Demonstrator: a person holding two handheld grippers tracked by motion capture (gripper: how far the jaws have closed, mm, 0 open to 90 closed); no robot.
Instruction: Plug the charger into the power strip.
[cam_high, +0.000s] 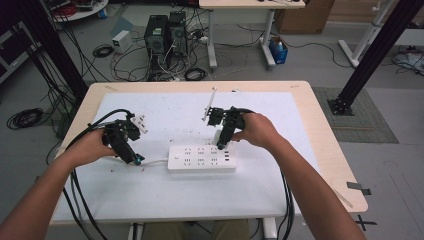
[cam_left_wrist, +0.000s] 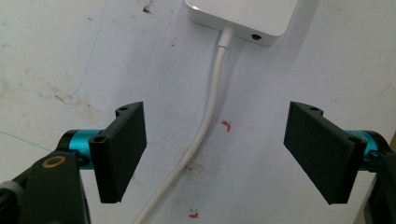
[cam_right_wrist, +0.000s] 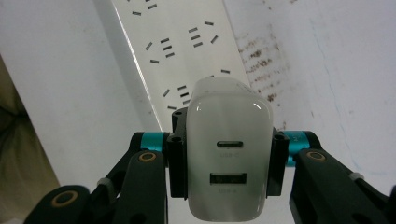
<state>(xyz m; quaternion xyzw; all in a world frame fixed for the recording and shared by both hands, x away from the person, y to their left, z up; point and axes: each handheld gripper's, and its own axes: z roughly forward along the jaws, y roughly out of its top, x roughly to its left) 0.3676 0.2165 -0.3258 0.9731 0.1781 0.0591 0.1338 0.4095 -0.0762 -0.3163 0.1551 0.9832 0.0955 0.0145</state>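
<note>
A white power strip (cam_high: 201, 158) lies flat in the middle of the white mat, its cable (cam_high: 155, 161) leaving from the left end. My left gripper (cam_high: 134, 159) stands open low over that cable (cam_left_wrist: 210, 112), one black jaw on each side and neither touching it; the strip's end (cam_left_wrist: 243, 18) lies just ahead. My right gripper (cam_high: 223, 142) is shut on a white USB charger (cam_right_wrist: 229, 154), held by its two sides with the ports facing the camera. The charger (cam_high: 218, 136) hangs just above the right part of the strip (cam_right_wrist: 182, 51), over its sockets.
The white mat (cam_high: 150, 195) covers most of the wooden table (cam_high: 330, 165). Small red marks (cam_left_wrist: 226, 125) dot the mat near the cable. Black cables trail from both grippers off the table's near edge. Computer towers (cam_high: 165, 35) and loose cables stand on the floor beyond the far edge.
</note>
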